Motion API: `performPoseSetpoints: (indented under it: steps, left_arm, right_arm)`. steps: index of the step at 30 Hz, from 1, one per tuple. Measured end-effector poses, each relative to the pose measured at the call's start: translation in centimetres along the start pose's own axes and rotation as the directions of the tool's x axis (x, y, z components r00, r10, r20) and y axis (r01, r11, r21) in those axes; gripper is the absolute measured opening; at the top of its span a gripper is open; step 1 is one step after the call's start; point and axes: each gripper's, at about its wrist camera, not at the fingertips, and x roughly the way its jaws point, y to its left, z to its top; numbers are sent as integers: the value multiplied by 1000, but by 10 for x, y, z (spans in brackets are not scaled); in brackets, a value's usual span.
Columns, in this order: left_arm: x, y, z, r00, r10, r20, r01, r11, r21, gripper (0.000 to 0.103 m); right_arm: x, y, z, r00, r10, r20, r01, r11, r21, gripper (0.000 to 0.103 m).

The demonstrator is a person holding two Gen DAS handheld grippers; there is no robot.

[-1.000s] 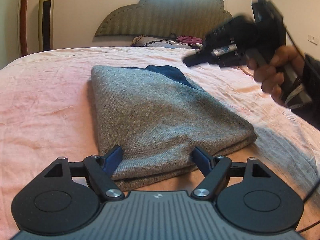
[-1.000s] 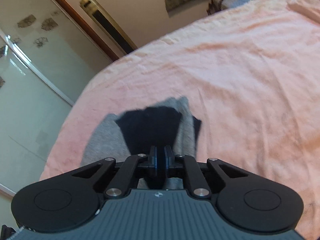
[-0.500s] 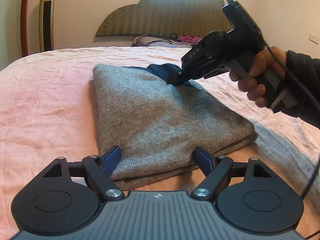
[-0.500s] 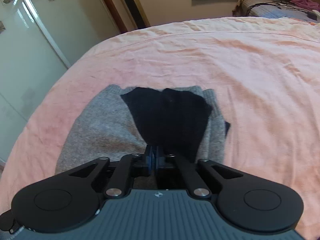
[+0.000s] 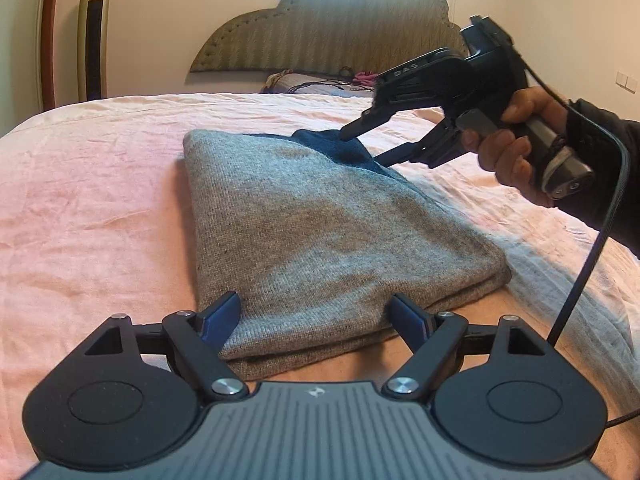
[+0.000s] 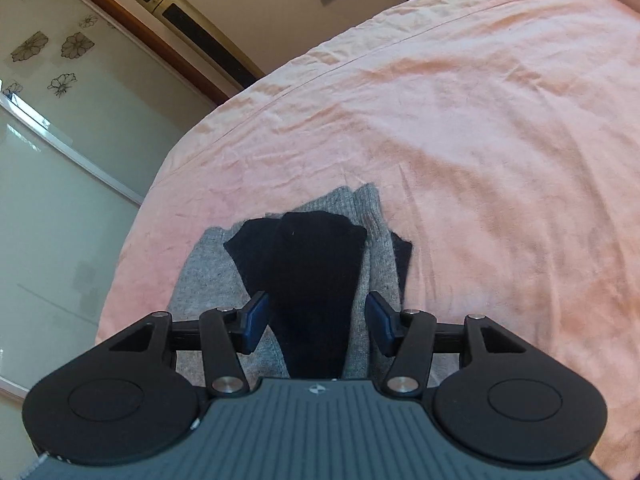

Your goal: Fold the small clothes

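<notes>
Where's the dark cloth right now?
The dark cloth lies on the folded grey sweater's far end, between the open right gripper's fingers.

Near end of navy piece [image 6: 316,300] hidden under right gripper [image 6: 316,316] body, behind spread fingers; sweater's [image 5: 320,220] underlayers concealed.

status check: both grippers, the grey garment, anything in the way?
Left gripper open at near edge of folded grey garment. Right gripper open over dark blue flap at far end. Nothing in the way on pink sheet.
</notes>
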Motion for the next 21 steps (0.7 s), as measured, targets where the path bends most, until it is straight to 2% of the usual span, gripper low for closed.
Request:
performPoseSetpoints:
  steps: [3, 5, 6, 10, 11, 12, 13, 17, 18, 19, 21]
  left_arm:
    - [0, 0, 0, 1000, -3, 0, 3, 1000, 0, 83]
    - [0, 0, 0, 1000, -5, -1, 5, 1000, -1, 84]
    - [0, 0, 0, 1000, -6, -1, 6, 1000, -2, 84]
    - [0, 2, 0, 1000, -14, 1, 14, 1000, -5, 84]
    - [0, 4, 0, 1000, -17, 1, 17, 1000, -7, 84]
    - [1, 4, 0, 1000, -18, 0, 18, 1000, -7, 85]
    - [1, 4, 0, 1000, -21, 0, 21, 1000, -7, 85]
    - [1, 5, 0, 1000, -21, 0, 21, 1000, -4, 86]
    - [0, 5, 0, 1000, -21, 3, 22, 1000, -7, 86]
    - [0, 5, -1, 1000, -23, 4, 23, 1000, -11, 86]
    - [1, 5, -1, 1000, -28, 5, 28, 999, -16, 86]
  right_arm:
    - [16, -3, 5, 1000, 2, -20, -1, 1000, 28, 55]
    - [25, -4, 6, 1000, 8, -26, -7, 999, 32, 42]
    - [29, -3, 6, 999, 14, -31, -13, 1000, 23, 25]
    - [5, 8, 9, 998, 14, 55, -8, 995, -100, 14]
    - [4, -3, 12, 998, -10, 67, 16, 996, -82, 13]
    - [12, -18, 12, 997, -60, 38, 62, 997, -43, 10]
    - [17, -27, 6, 999, -41, 34, 43, 998, -41, 7]
    - [13, -18, 6, 996, -78, 38, 80, 995, -56, 9]
    - [12, -15, 8, 995, -88, 46, 90, 995, -42, 14]
    - [6, -8, 9, 992, -96, 82, 99, 994, -39, 26]
    - [-8, 16, 8, 981, -95, 167, 111, 990, -91, 31]
